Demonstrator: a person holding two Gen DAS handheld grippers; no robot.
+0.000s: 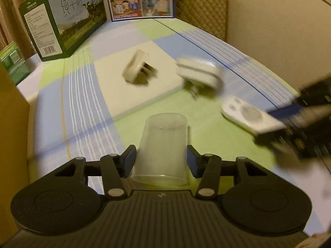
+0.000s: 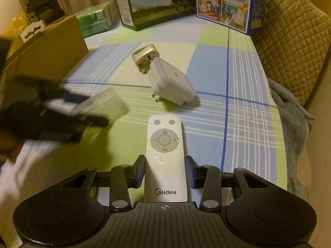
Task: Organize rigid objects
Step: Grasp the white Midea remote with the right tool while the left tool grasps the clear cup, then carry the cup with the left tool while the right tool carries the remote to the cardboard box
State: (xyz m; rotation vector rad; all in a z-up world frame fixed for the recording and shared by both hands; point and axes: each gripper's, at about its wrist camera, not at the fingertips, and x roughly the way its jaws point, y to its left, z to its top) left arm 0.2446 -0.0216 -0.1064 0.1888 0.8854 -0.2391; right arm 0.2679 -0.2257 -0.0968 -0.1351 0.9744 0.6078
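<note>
We see the left gripper (image 1: 161,159) closed around an upside-down clear cup (image 1: 163,144) on the checked cloth (image 1: 82,95); the right gripper (image 2: 164,171) clamps a white remote (image 2: 165,157) lying flat. Beyond sit milk boxes (image 2: 149,2), then two white plugs (image 2: 171,82) (image 2: 144,56), just beside each other mid-cloth.

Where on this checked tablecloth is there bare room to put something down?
The widest free patch is the blue-and-white striped cloth right of the white Midea remote, up to the table edge. Another lies between the green milk carton and the beige plug adapter. The middle is crowded: that adapter, the white square plug, the remote and a clear plastic cup.
</note>
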